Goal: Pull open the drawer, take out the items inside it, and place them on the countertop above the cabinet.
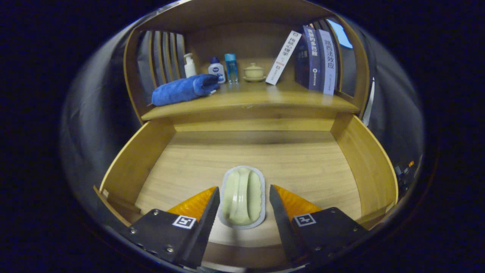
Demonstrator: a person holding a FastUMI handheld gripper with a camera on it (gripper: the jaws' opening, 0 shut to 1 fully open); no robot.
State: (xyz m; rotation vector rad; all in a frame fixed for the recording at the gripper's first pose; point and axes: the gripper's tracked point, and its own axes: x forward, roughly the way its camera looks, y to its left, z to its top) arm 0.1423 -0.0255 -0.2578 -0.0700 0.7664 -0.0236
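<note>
The wooden drawer [140, 159] stands pulled open below the countertop [250, 100]. On its floor lies a pale green oval dish [242, 197] with a raised ridge down its middle and a grey scalloped rim. My gripper [244, 193] is open, its two black fingers either side of the dish with small gaps; neither finger presses on it. A rolled blue towel [185, 89] lies on the countertop's left part.
Along the back of the countertop stand a white pump bottle [189, 66], a small white bottle [216, 71], a blue bottle [231, 67] and a lidded cup on a saucer [254, 72]. Books [318, 57] lean at the right. Slatted side panels enclose the shelf.
</note>
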